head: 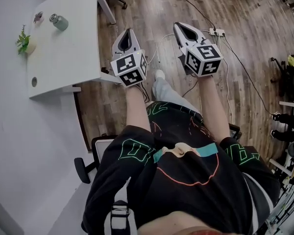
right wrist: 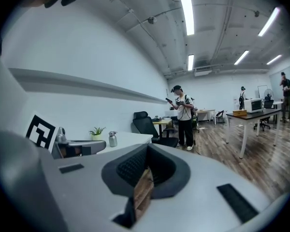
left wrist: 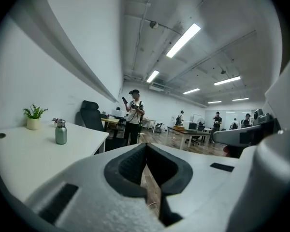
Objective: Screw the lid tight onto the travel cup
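Fingers (left wrist: pixel 128 166) of left gripper (head: pixel 128 33) and right gripper (head: pixel 182 28) closed on nothing, parked clear of table (head: pixel 68 58), likely awaiting approach to travel cup (head: pixel 59 22)

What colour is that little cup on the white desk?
The travel cup is pale green with a silvery lid; the left gripper view shows it best.
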The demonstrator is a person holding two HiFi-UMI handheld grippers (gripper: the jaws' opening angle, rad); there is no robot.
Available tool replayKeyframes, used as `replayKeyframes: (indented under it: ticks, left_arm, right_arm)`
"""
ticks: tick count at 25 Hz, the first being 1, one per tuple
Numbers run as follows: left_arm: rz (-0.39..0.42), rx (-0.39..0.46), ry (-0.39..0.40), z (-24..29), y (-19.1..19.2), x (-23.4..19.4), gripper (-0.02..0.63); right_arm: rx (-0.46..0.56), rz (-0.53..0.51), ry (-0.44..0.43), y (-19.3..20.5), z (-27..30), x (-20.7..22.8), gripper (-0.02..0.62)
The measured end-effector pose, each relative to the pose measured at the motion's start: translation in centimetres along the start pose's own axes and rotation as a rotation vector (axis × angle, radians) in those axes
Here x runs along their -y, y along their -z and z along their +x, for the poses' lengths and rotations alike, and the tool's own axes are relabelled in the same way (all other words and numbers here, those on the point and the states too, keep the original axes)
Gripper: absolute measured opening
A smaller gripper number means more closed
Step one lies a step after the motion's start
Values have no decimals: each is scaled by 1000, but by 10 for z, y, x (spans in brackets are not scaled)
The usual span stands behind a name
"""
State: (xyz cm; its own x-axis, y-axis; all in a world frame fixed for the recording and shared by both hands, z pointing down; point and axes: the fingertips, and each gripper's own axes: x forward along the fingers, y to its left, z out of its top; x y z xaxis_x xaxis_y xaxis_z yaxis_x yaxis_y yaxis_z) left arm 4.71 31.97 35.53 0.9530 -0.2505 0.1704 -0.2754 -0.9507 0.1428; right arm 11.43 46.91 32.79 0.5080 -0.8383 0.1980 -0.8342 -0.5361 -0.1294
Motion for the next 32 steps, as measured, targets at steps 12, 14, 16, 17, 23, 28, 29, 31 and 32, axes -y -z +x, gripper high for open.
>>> replayKeyframes:
  ticks: [12,14,16,17,23,28,29,31,32]
  left_arm:
    - [-33,-65,-101,56,11,-67,8]
    - [-46,-72,-125,68,13,-81,8]
    - [-59,-78,-145,82,14,-90,8]
    - [-64,-80,-152,89,15,-94,8]
    - [-89,-101,-181,132,21,-104,8]
    - [-55,-108,-220,155,8,-120,8]
    - [-41,-109,-223,158,5,-120,9]
    - [-10,-117,-229,164,-1,-120,8]
    - [7,-123,-232,167,-4,-121,8]
  right_arm:
    - [-71,14,-78,0,100,7,5]
    - [-85,12,-92,1,119,10,5]
    - [-100,11,-100,2,136,18,5]
    - [-107,9,-103,1,144,23,5]
    - [-139,6,-127,-2,190,50,5]
    - [-113,36,-167,-14,225,61,5]
    - [-103,48,-173,-16,229,65,5]
    - [-90,78,-183,-17,237,71,5]
    - [-85,93,-188,-18,241,73,5]
